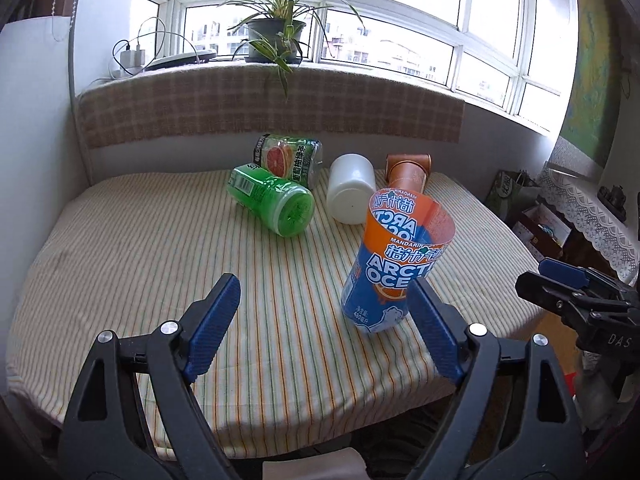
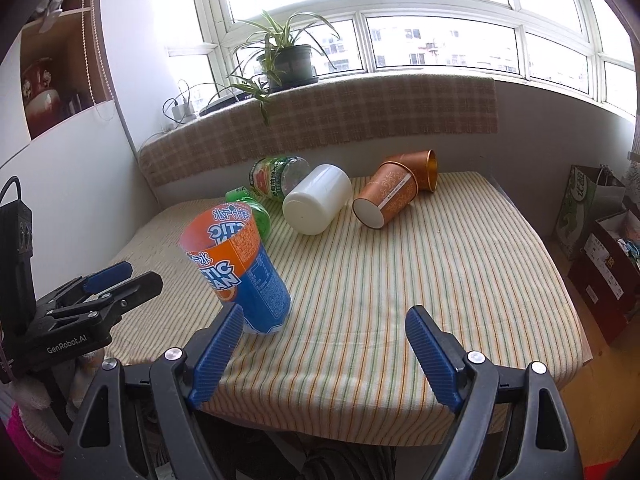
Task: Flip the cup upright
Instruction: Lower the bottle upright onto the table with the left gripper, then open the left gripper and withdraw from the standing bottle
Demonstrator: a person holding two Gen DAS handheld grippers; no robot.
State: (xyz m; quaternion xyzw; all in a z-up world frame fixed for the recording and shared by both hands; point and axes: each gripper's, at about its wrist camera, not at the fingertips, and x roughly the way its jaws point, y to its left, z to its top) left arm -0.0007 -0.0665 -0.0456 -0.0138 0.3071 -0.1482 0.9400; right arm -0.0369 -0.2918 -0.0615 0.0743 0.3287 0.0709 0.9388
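Both pairs of jaws stand wide apart with nothing between them: the left gripper (image 1: 326, 322) hangs over the near part of the striped tablecloth (image 1: 160, 240), and the right gripper (image 2: 324, 348) does the same from the other side, each visible at the edge of the other's view. Between the two, near the front edge of the table, the orange-and-blue cup (image 1: 396, 264) stands mouth up, leaning a little; it looks like the cut-off lower part of a drink bottle, with an orange band at the open rim, blue below, and large white lettering. Its base rests on the cloth, and the left gripper's right-hand finger (image 1: 434, 336) sits just beside its lower wall, while in the right wrist view the cup (image 2: 240, 268) stands close to that gripper's left-hand finger (image 2: 218, 354); whether either finger touches it cannot be told. Nothing can be made out inside it. Farther back, four other containers lie on their sides: a green cup (image 1: 276, 202) with its ribbed base turned this way, a clear green-labelled bottle piece with a grapefruit picture (image 1: 288, 158) just behind it, a white cup (image 1: 350, 188) showing its closed bottom, and a brown patterned cup (image 2: 386, 196) whose mouth end is against a second brown cup with a gold rim (image 2: 426, 170). Their insides are hidden from both cameras. A potted plant (image 1: 276, 28) sits on the window ledge behind.
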